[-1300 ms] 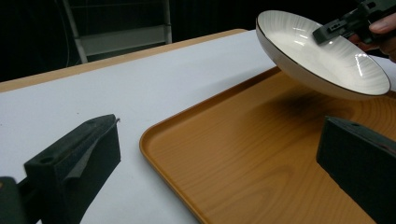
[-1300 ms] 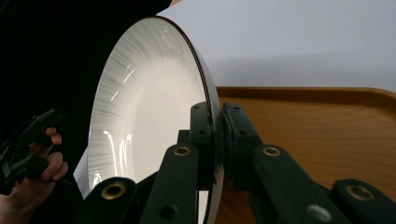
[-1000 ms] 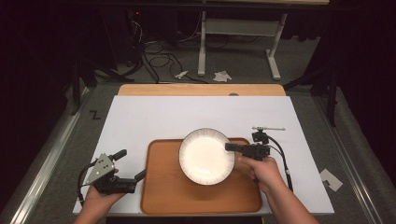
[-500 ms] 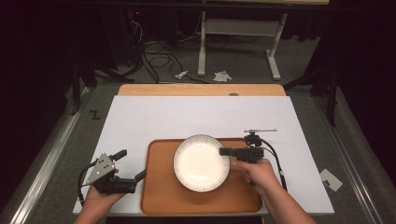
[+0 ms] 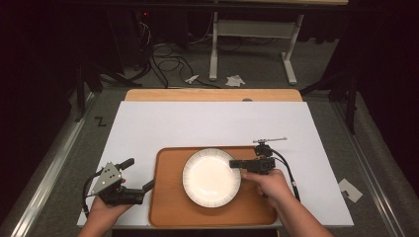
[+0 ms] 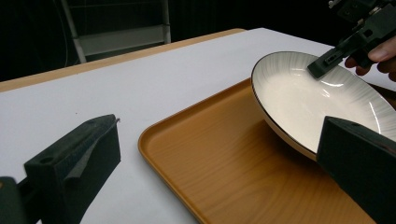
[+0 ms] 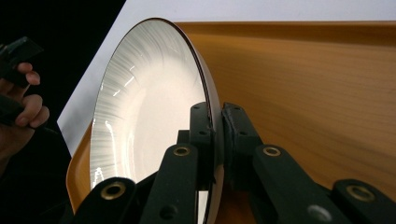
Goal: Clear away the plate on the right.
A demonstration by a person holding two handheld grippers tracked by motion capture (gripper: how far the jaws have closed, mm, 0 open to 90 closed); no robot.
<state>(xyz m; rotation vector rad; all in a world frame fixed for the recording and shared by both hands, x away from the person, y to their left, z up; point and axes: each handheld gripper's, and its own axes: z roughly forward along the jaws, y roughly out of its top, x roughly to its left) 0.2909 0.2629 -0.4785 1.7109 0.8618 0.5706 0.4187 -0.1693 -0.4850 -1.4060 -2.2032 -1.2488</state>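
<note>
A white plate point(image 5: 211, 177) with a dark rim and grey rays is over the orange-brown tray point(image 5: 170, 210). My right gripper point(image 5: 236, 163) is shut on the plate's right rim; in the right gripper view the rim point(image 7: 215, 140) sits pinched between the two black jaws. In the left gripper view the plate point(image 6: 308, 100) is tilted, with its near edge low over the tray point(image 6: 224, 158). My left gripper point(image 5: 141, 174) stands open at the tray's left edge, nothing between its jaws.
The tray lies on a white table sheet point(image 5: 207, 123) with a wooden strip point(image 5: 212, 95) at the far edge. Beyond the table are a desk frame point(image 5: 257, 34), cables and paper scraps on the grey floor point(image 5: 197, 79).
My right gripper has carried the plate leftward over the tray, toward its middle. The left gripper has stayed in place.
</note>
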